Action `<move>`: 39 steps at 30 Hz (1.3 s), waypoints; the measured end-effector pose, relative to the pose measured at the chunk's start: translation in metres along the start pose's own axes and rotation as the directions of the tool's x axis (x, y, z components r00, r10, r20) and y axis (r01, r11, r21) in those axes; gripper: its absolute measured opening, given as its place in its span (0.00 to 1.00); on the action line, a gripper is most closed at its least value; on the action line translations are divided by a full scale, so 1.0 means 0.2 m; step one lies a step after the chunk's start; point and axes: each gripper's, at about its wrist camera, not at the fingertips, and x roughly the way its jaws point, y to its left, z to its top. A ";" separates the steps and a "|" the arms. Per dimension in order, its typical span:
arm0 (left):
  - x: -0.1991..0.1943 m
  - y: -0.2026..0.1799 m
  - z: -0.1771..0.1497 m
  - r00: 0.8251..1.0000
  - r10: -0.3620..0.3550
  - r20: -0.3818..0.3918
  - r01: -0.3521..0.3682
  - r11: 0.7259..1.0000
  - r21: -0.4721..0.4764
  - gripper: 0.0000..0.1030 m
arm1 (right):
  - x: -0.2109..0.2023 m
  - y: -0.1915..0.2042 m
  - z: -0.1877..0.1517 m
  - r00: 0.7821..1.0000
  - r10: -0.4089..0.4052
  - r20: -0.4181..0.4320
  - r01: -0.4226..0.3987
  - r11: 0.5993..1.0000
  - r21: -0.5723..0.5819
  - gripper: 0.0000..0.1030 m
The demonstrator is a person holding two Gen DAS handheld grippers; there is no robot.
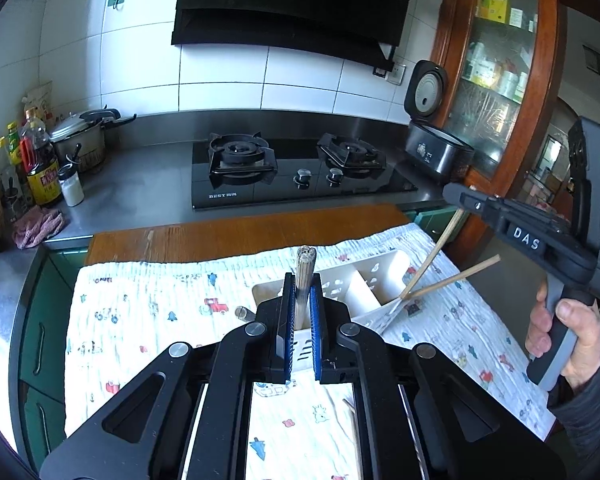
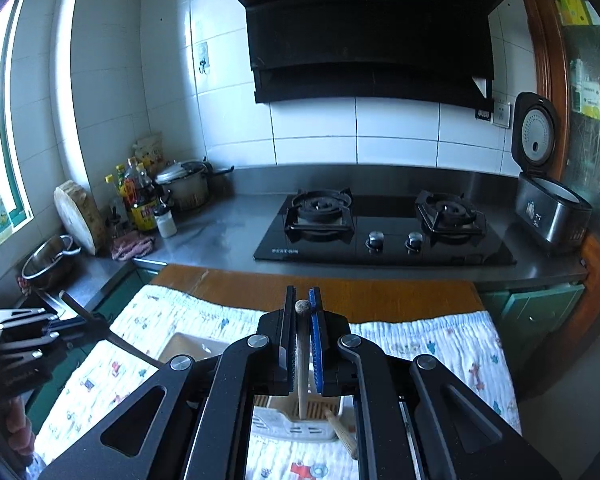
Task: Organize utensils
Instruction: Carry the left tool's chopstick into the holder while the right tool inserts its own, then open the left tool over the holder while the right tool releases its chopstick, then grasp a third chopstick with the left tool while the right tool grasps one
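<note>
L gripper (image 1: 300,300) fingers clamp a wood handle (image 1: 305,276) upright over the white caddy (image 1: 364,280) on tabletop cloth (image 1: 140,312); R gripper (image 2: 302,312) fingers clamp a chopstick (image 2: 302,368), tip in caddy.

A: What carries the things?
B: A wooden surface (image 1: 244,232), its bare far edge toward the stove, the rest under a white printed cloth (image 1: 140,312).

A: What lies directly on it?
B: The cloth; on the cloth stand a white compartmented holder (image 1: 364,284) and a loose wooden stick (image 1: 350,408) near the front. Steel counter (image 2: 220,236) lies just beyond.
</note>
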 end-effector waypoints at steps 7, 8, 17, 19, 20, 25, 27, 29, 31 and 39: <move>-0.05 -0.01 0.00 1.000 -0.017 0.017 0.017 1.000 -0.010 0.24 | -0.02 -0.02 -0.03 1.000 -0.015 0.003 0.015 1.000 0.005 0.18; -0.07 -0.01 0.00 1.000 -0.018 0.021 0.019 1.000 -0.013 0.25 | -0.04 -0.03 -0.03 1.000 -0.018 0.010 0.017 1.000 0.008 0.23; -0.35 -0.10 -0.10 0.995 -0.005 0.101 0.003 1.000 0.015 0.31 | -0.42 -0.02 -0.08 0.996 0.003 0.088 0.000 0.999 -0.033 0.42; -0.42 -0.12 -0.17 0.994 -0.010 0.108 0.008 1.000 0.016 0.31 | -0.51 -0.01 -0.17 0.996 0.021 0.083 -0.017 0.999 -0.049 0.44; -0.44 -0.13 -0.21 0.994 -0.013 0.108 0.011 1.000 0.020 0.31 | -0.55 0.00 -0.22 0.997 0.026 0.073 -0.022 0.998 -0.054 0.44; -0.53 -0.21 -0.46 0.996 0.003 0.084 -0.005 1.000 0.022 0.32 | -0.69 0.00 -0.53 0.998 0.063 -0.003 -0.063 0.996 -0.062 0.45; -0.54 -0.24 -0.58 0.998 -0.018 0.064 0.017 1.000 0.026 0.32 | -0.72 0.00 -0.68 0.997 0.068 -0.032 -0.070 0.996 -0.052 0.45; -0.55 -0.26 -0.69 0.999 -0.018 0.047 0.017 1.000 0.022 0.32 | -0.74 0.00 -0.81 0.995 0.078 -0.064 -0.081 0.996 -0.043 0.45; -0.55 -0.29 -0.81 0.999 -0.008 0.032 0.008 1.000 0.028 0.32 | -0.76 -0.02 -0.94 0.993 0.070 -0.094 -0.073 0.997 -0.029 0.45; -0.47 -0.33 -1.20 0.995 -0.047 -0.084 0.045 0.999 -0.020 0.32 | -0.81 -0.06 -1.38 0.983 0.053 -0.174 -0.053 0.999 0.000 0.43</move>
